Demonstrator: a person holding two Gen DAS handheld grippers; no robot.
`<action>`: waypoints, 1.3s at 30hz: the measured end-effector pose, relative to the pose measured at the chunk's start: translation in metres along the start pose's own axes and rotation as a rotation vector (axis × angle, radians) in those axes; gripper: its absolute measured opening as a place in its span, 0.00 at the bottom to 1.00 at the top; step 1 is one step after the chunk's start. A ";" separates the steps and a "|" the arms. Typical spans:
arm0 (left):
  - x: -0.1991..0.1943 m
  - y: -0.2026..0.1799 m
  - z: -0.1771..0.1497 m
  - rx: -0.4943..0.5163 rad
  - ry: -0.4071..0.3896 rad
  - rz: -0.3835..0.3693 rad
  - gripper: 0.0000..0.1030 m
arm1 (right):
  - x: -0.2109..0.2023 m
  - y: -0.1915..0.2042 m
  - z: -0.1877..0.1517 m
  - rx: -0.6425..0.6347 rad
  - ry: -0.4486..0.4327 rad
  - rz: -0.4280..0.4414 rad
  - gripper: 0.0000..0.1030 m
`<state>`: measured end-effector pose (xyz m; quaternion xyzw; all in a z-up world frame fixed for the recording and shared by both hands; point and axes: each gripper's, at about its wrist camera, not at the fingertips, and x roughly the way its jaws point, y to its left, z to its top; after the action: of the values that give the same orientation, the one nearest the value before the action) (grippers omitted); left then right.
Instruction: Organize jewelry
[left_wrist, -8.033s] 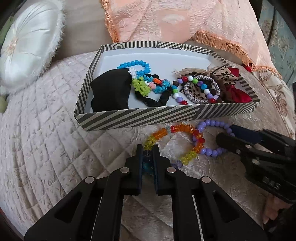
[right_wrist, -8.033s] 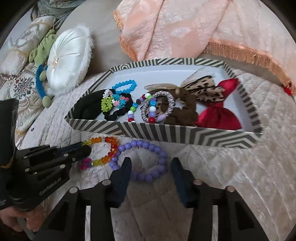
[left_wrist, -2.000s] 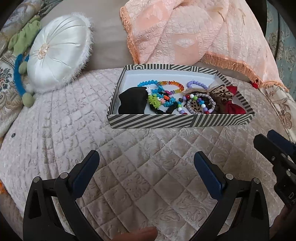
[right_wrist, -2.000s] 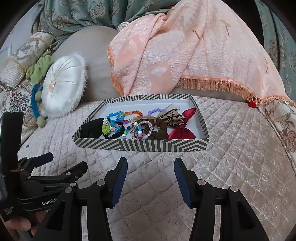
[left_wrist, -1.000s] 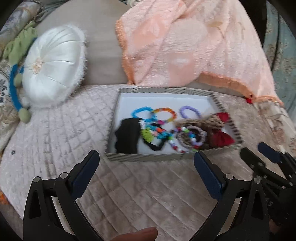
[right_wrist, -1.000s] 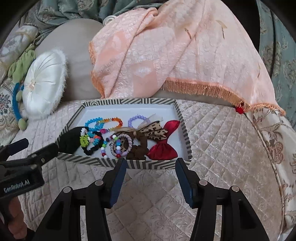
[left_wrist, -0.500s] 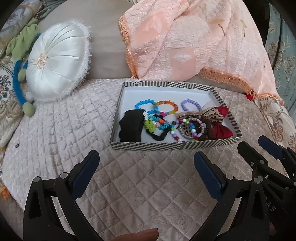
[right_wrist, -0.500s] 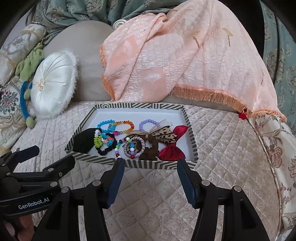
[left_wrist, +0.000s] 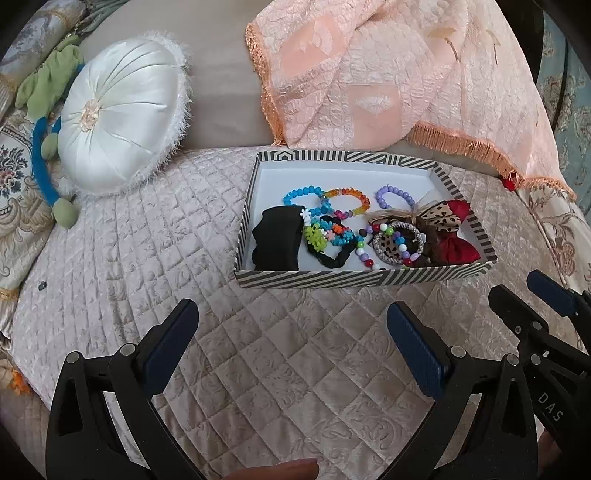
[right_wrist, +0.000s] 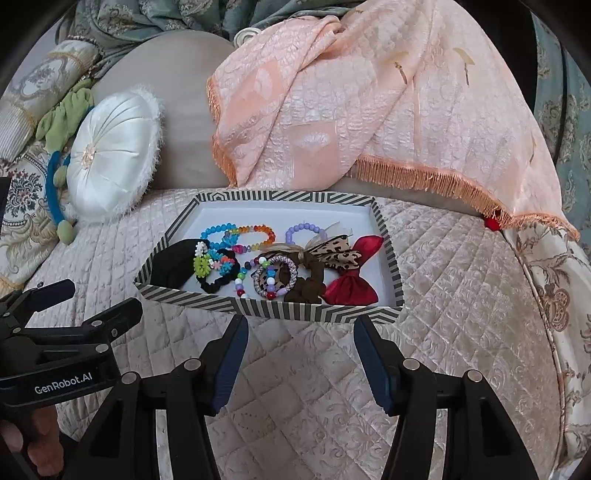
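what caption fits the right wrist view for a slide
Right gripper open and empty above the quilted bedspread, facing a striped box that holds beaded bracelets and hair bows.

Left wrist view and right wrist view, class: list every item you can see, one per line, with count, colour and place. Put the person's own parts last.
Striped box: one, black and white, on the quilt.
Beaded bracelets: three along the box's back: blue, orange-rainbow, purple.
Black cloth: one, box's left end.
Red bow: one, box's right end.
Leopard bow: one, beside the red bow.
Round cushion: one, white satin, left of the box.
Fringed throw: one, peach, behind the box.
Quilt: one, pale pink, under everything.
Left gripper: black, blue pads, jaws open, empty.
Right gripper: black, blue pads, jaws open, empty.
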<state>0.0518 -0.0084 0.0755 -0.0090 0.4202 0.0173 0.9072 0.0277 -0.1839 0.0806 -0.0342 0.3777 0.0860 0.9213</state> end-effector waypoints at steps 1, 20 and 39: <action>0.000 0.000 0.000 0.003 0.000 0.000 0.99 | -0.001 0.000 0.000 -0.001 -0.001 -0.001 0.55; 0.004 0.001 -0.001 -0.005 0.010 -0.002 0.99 | 0.001 -0.003 -0.002 -0.002 0.002 -0.009 0.56; 0.003 -0.009 -0.003 0.029 0.011 -0.032 0.99 | -0.001 -0.008 -0.001 0.001 -0.004 -0.021 0.56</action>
<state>0.0519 -0.0172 0.0711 -0.0026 0.4250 -0.0034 0.9052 0.0279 -0.1917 0.0810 -0.0376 0.3754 0.0764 0.9230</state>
